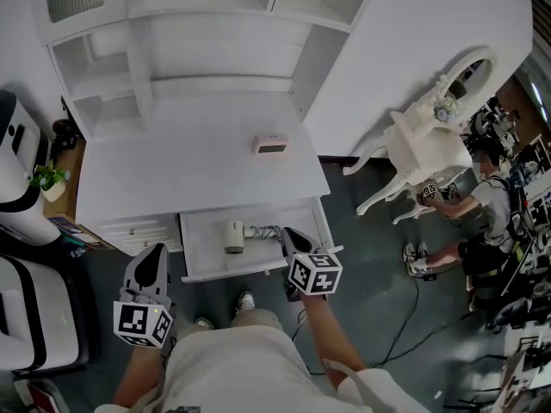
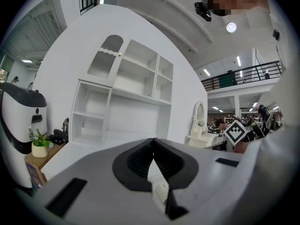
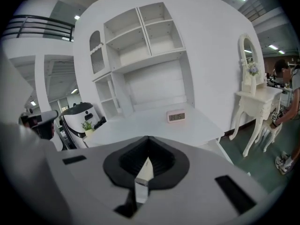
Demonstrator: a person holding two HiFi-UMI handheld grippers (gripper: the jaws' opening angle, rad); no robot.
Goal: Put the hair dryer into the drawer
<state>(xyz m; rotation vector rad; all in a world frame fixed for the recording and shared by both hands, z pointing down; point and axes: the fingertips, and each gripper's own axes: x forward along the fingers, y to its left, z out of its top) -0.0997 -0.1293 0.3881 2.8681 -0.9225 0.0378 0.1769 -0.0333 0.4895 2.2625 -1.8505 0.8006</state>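
The hair dryer (image 1: 234, 236), cream with a coiled cord beside it, lies inside the open drawer (image 1: 202, 256) of the white desk (image 1: 172, 170). My right gripper (image 1: 288, 233) hovers at the drawer's right end, just right of the cord, jaws shut and empty; the right gripper view shows the right gripper (image 3: 147, 138) pointing over the desk top. My left gripper (image 1: 155, 249) hangs in front of the desk, left of the open drawer, touching nothing. In the left gripper view the left gripper (image 2: 153, 140) has its jaws together with nothing between them.
A pink clock (image 1: 271, 144) stands on the desk top near the hutch shelves. A white appliance (image 1: 17, 170) and a small plant (image 1: 47, 179) sit at the left. A white vanity table (image 1: 426, 149) and a seated person (image 1: 482, 222) are at the right.
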